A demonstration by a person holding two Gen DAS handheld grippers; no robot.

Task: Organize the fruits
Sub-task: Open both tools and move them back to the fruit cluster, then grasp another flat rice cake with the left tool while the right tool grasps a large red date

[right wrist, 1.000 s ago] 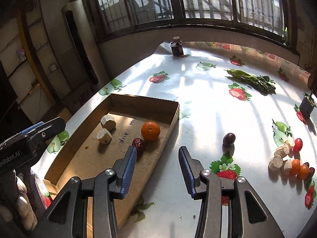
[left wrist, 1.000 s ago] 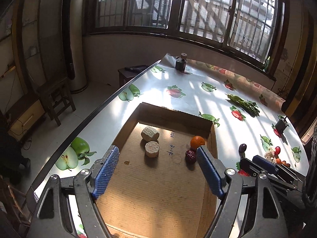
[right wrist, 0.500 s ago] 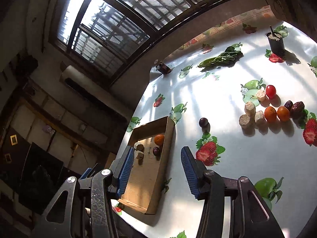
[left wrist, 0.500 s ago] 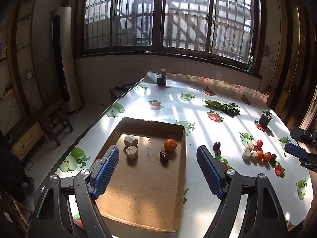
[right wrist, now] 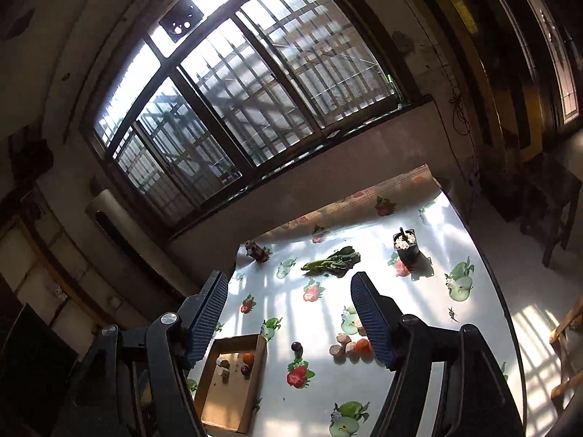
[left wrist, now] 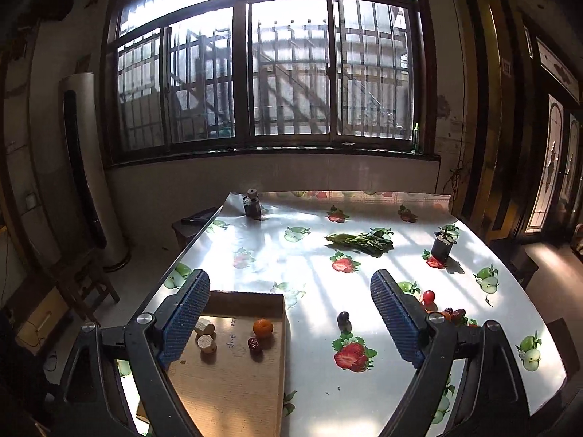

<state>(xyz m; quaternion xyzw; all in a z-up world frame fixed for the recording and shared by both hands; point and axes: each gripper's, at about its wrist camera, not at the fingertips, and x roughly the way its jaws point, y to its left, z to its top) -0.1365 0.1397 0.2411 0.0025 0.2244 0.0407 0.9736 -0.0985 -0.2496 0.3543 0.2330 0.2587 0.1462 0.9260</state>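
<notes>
Dark plum (left wrist: 343,317) on table, between spread left tongs (left wrist: 289,318)

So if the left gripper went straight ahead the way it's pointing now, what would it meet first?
Probably nothing close. The open left gripper is held above the table and points over the white fruit-printed tablecloth toward the grey wall under the barred window. Depth is unclear, though.

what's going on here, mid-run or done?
Mid-run, by the look of it. Both grippers, left and right, are open, empty and raised above the table. The cardboard tray holds an orange, a dark red date and two pale round pieces. A dark plum sits alone on the cloth, and a cluster of fruit remains unsorted further right.
</notes>
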